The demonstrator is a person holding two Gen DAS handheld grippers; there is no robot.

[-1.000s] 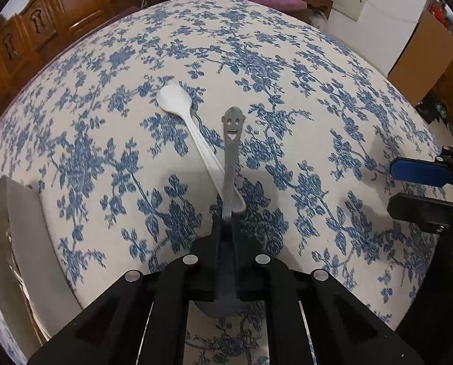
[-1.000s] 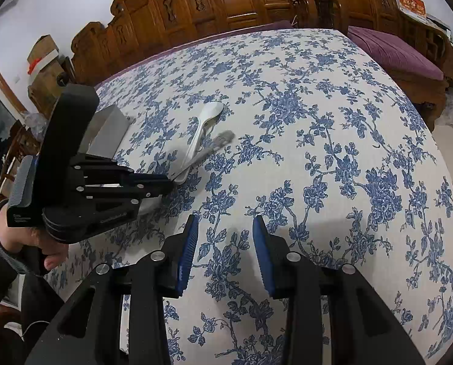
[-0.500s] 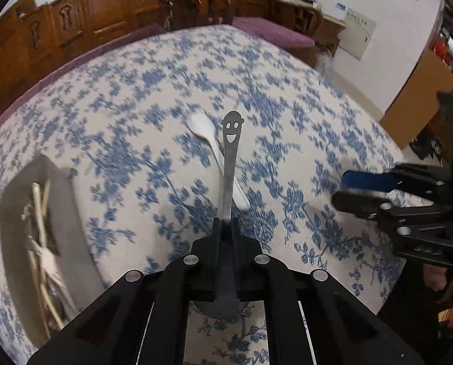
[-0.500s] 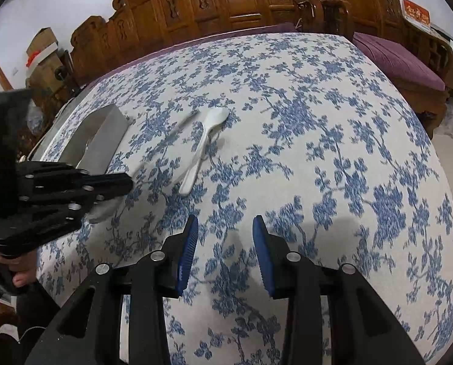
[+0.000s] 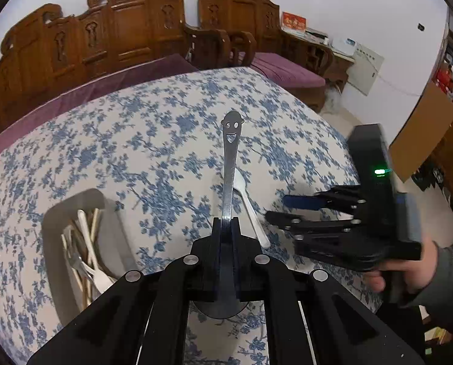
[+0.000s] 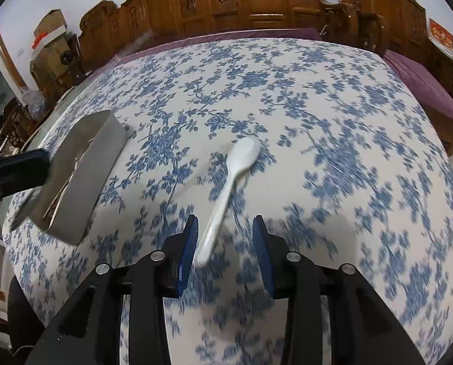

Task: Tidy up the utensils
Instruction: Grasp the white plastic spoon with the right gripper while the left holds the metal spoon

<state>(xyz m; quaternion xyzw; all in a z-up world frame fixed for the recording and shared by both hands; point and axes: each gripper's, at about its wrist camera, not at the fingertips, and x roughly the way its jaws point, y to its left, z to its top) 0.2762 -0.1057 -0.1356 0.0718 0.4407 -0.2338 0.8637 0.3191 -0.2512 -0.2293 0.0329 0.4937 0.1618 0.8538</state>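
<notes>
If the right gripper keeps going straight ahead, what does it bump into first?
Probably the white spoon. Its handle end lies just ahead of the open right gripper, between its fingers, on the tablecloth. How high the gripper is remains hard to judge.

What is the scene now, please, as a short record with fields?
surface: table with blue flower cloth
left gripper: shut on metal spoon, smiling-face handle end pointing away
right gripper: open, around the white spoon's handle, not pressing it
white spoon: lying on the cloth
box: grey, holds several utensils
</notes>
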